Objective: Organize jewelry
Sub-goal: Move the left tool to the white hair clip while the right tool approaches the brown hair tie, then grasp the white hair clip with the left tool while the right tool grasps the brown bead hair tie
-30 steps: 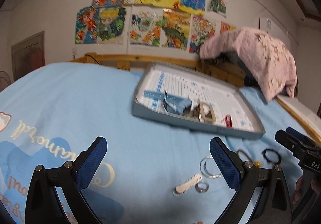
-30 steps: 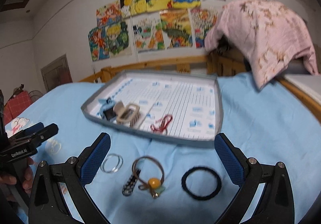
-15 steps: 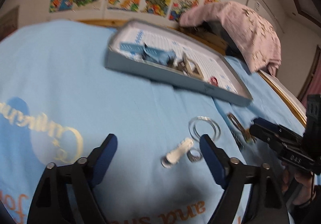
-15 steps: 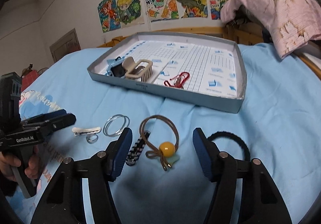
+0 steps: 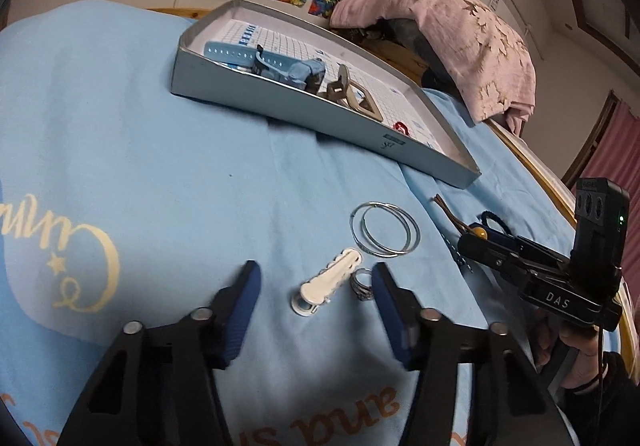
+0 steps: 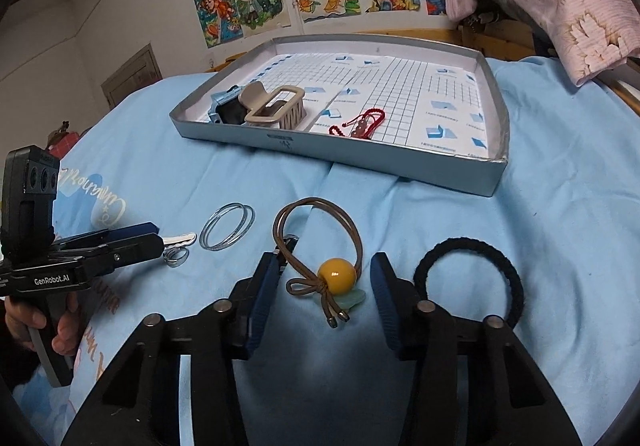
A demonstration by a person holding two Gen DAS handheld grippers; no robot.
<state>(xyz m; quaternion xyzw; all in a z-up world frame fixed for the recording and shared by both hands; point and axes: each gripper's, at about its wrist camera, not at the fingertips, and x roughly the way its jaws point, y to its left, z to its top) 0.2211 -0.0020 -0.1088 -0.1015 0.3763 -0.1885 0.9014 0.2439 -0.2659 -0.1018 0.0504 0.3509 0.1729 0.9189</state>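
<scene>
Left wrist view: the left tool (image 5: 316,288) is seen low over the bed (image 5: 160,166), its jaws closing around a white hair clip (image 5: 326,282) and a small silver ring (image 5: 362,283), neither yet pressed by the pads. In the right wrist view, the right tool (image 6: 324,286) is likewise closing around a brown hair tie with a yellow bead (image 6: 320,246), with gaps visible on both sides. The task appears partly done: a blue watch (image 5: 264,60), a beige claw clip (image 6: 274,108) and a red bracelet (image 6: 360,124) are already laid in the grey tray (image 6: 400,172) at the upper centre of the frame. Left on the sheet are the three bracketed pieces, two silver bangles (image 6: 227,226) and a black hair band (image 6: 470,282) at lower right. Open sheet is seen between the loose pieces and the tray's near wall, which must be cleared; the tray's right half lies bare for more items.
</scene>
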